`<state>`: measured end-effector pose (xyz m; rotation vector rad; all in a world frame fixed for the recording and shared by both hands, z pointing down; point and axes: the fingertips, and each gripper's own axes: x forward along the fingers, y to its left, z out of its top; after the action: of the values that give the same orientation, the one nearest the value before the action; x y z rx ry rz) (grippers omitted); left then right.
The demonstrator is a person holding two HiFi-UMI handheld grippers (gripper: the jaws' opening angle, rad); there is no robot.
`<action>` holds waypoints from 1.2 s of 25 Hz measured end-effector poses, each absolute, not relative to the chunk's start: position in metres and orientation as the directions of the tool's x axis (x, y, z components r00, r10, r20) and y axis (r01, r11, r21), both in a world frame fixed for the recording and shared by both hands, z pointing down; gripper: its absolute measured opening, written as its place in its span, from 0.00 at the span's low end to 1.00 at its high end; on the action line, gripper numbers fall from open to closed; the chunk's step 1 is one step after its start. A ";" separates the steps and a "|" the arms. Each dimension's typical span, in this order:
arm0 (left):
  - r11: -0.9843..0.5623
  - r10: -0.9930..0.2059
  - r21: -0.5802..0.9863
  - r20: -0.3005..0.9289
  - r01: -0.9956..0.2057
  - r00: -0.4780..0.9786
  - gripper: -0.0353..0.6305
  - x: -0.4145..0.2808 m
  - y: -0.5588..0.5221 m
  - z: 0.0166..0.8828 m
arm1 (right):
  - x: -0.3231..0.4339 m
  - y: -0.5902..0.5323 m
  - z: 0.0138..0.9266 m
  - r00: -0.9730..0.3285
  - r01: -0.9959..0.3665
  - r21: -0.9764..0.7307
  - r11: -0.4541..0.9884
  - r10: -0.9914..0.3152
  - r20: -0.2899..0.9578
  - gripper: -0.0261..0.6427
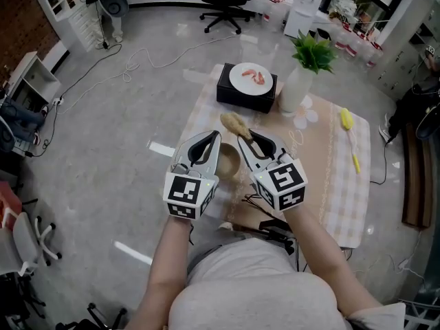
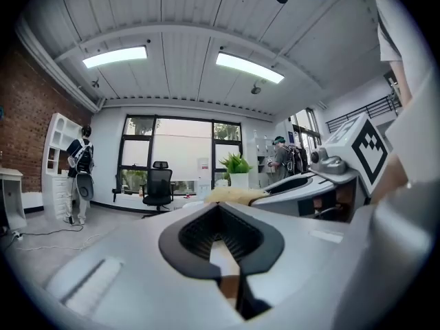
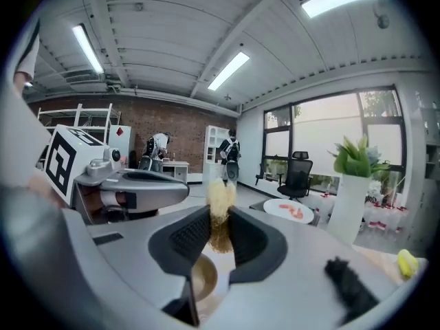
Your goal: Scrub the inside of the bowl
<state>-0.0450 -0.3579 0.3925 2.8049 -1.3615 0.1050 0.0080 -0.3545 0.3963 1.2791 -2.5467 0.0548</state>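
checked tabletop (image 1: 330, 184) carries the bowl (image 1: 228, 162), just beneath both grippers. left gripper (image 1: 216, 137) has its fingers closed together on nothing. right gripper (image 1: 244, 137) has its fingers pinching a tan fibrous scrubber (image 1: 235, 124).

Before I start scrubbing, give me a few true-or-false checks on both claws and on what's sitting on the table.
1. The right claw is clamped on the scrubber. True.
2. The left claw stands wide open. False: its jaws are shut.
3. The white plate sits on the black box. True.
4. The vase has tipped over. False: it stands upright beside the box.
5. The yellow brush is in the bowl. False: it lies on the cloth at the table's right side.
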 end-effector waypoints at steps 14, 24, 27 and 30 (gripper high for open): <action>-0.570 -0.820 -0.027 -0.046 -0.821 0.571 0.07 -0.041 -0.353 0.343 | 0.014 -0.346 0.356 -0.543 -0.823 0.128 0.553 -0.833 0.107 0.17; -0.527 -0.848 -0.022 -0.056 -0.849 0.528 0.06 -0.028 -0.328 0.318 | 0.024 -0.323 0.330 -0.547 -0.822 0.130 0.554 -0.832 0.091 0.17; -0.516 -0.855 -0.021 -0.061 -0.857 0.516 0.06 -0.023 -0.318 0.308 | 0.028 -0.313 0.322 -0.551 -0.820 0.126 0.558 -0.830 0.088 0.17; -0.504 -0.861 -0.016 -0.068 -0.863 0.504 0.06 -0.018 -0.309 0.300 | 0.032 -0.303 0.315 -0.552 -0.820 0.125 0.559 -0.829 0.083 0.17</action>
<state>-0.0181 -0.3090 0.3001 2.7654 -1.5861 -0.0809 0.0319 -0.3033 0.3150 1.4125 -2.6542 -0.1080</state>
